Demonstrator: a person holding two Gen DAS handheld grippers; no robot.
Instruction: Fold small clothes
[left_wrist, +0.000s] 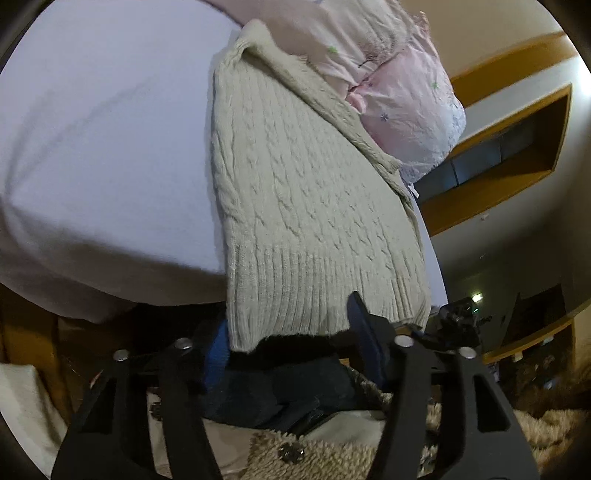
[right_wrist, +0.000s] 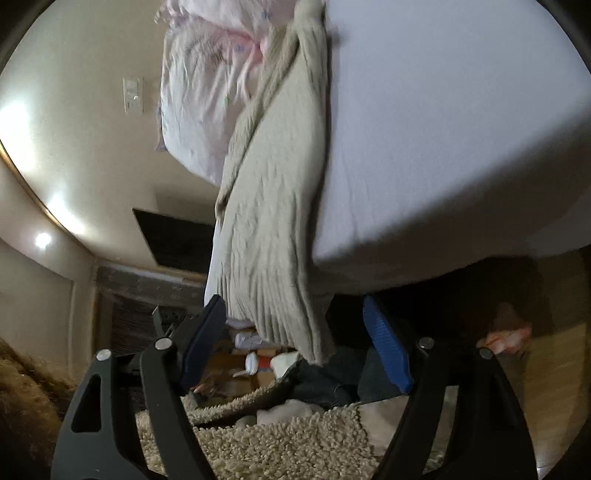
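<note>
A cream cable-knit sweater (left_wrist: 303, 199) lies on the white bed (left_wrist: 103, 147), its ribbed hem hanging over the near edge. My left gripper (left_wrist: 291, 332) is open, its blue-padded fingers (left_wrist: 364, 325) on either side of the hem's lower edge. In the right wrist view the sweater (right_wrist: 273, 206) hangs off the bed edge (right_wrist: 443, 147). My right gripper (right_wrist: 295, 332) is open, its fingers (right_wrist: 388, 350) on either side of the hem's hanging corner, not closed on it. A pink flowered garment (left_wrist: 402, 96) lies at the sweater's far end.
The pink garment also shows in the right wrist view (right_wrist: 199, 96). A shaggy beige rug (right_wrist: 280, 443) and dark clothes (right_wrist: 332, 384) lie on the floor below. Wooden wall shelves (left_wrist: 509, 147) are at the right. Small boxes and bottles (right_wrist: 255, 354) sit under the bed edge.
</note>
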